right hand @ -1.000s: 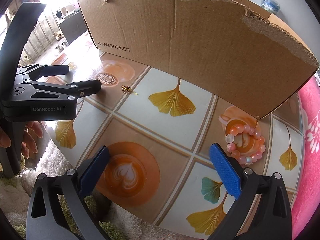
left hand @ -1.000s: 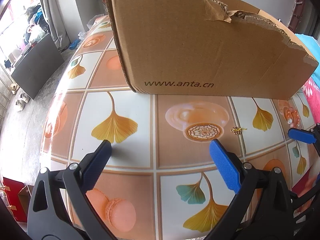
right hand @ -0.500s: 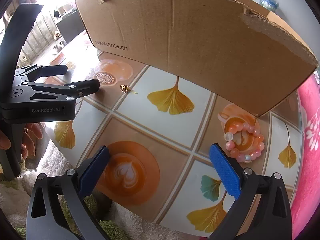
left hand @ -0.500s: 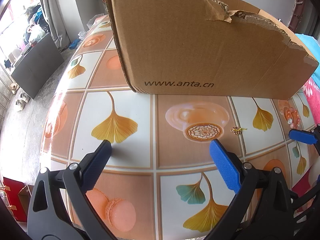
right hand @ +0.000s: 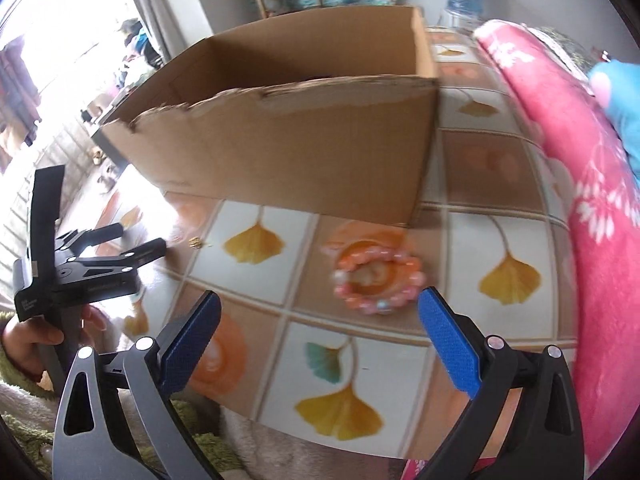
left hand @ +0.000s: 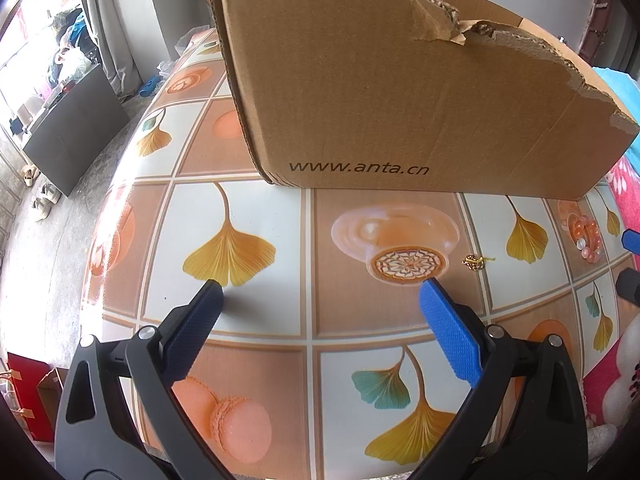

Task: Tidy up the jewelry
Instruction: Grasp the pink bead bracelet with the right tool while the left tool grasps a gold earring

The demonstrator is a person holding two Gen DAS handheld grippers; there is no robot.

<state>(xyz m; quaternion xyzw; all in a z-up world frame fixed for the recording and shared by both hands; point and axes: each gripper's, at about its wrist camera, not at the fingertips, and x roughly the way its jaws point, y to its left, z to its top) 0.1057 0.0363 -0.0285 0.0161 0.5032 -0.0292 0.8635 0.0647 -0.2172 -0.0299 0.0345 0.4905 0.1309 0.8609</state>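
A pink and orange bead bracelet (right hand: 378, 280) lies flat on the patterned tablecloth, just beyond my right gripper (right hand: 320, 300), which is open and empty. The same bracelet (left hand: 586, 236) shows at the far right of the left wrist view. A small gold trinket (left hand: 474, 261) lies on the cloth just past the right finger of my left gripper (left hand: 320, 290), also open and empty; the trinket (right hand: 196, 242) appears tiny in the right wrist view. A torn cardboard box (left hand: 400, 92) stands behind both, its open top visible (right hand: 304, 68).
A pink flowered blanket (right hand: 580, 168) borders the table on the right. A hand (right hand: 28, 336) holds the left gripper's handle at the left edge. The table edge (left hand: 96, 264) drops to the floor on the left, with shoes and a dark cabinet beyond.
My right gripper has risen and swung right, so the bracelet now sits between and just beyond its fingers and the box's inside shows. The left gripper has stayed still.
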